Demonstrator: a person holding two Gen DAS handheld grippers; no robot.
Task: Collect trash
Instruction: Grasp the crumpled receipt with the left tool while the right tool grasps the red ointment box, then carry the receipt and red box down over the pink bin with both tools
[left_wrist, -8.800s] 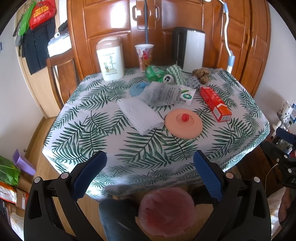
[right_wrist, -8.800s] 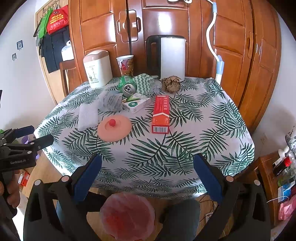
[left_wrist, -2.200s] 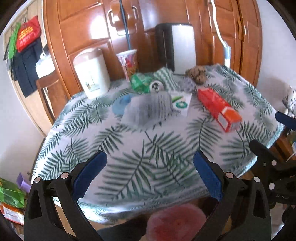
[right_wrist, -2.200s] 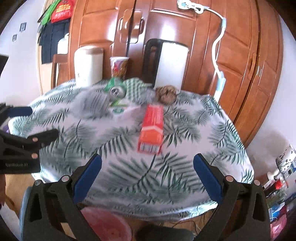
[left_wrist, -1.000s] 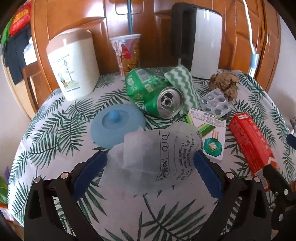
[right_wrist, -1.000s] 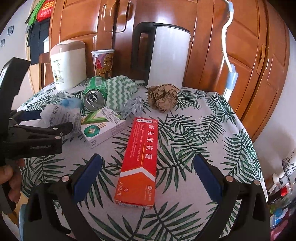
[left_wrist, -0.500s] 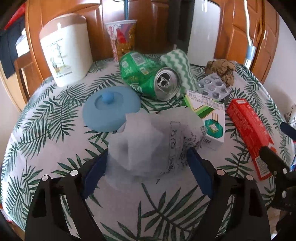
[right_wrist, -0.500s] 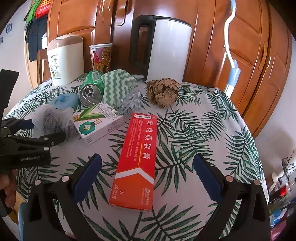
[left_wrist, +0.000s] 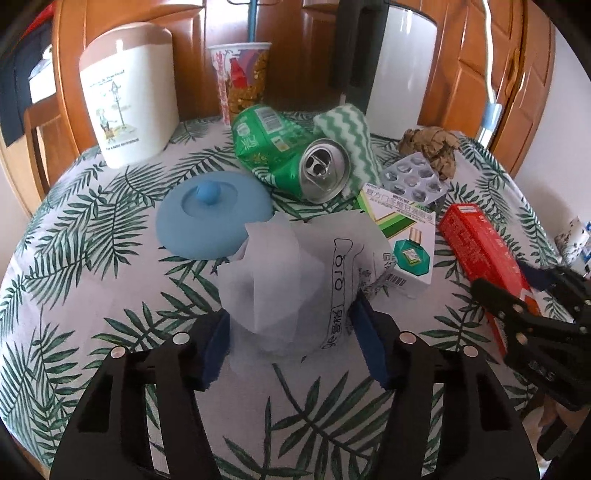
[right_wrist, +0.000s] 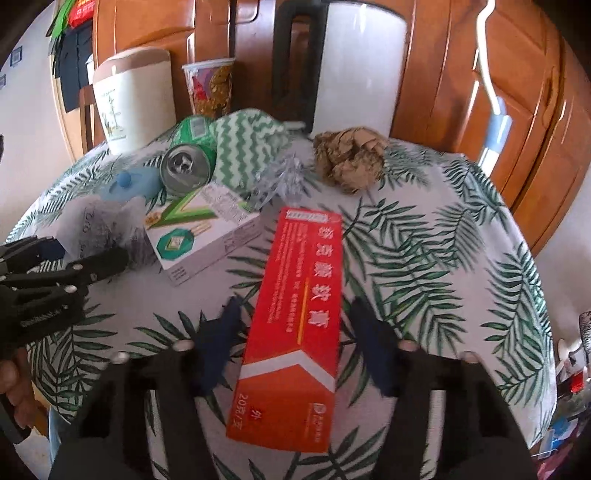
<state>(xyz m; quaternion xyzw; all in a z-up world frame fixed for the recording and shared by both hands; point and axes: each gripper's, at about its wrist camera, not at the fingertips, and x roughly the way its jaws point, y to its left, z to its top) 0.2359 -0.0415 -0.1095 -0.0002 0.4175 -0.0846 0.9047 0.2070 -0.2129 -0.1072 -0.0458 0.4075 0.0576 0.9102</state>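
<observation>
One of each thing on the leaf-print table (left_wrist: 92, 236), eleven things in all.

From the left wrist view: one white wrapper (left_wrist: 291, 280) at centre, one blue lid (left_wrist: 207, 218) at 10 o'clock, one white canister (left_wrist: 129, 92) and one paper cup (left_wrist: 242, 77) toward 11, one green can (left_wrist: 288, 155) and one zigzag cloth (left_wrist: 354, 140) at 12, one kettle (left_wrist: 399, 62) behind them, one blister pack (left_wrist: 413, 177), one brown paper ball (left_wrist: 432, 147) at 1, one green-and-white box (left_wrist: 402, 240) and one red box (left_wrist: 480, 243) at 2 to 3.
</observation>
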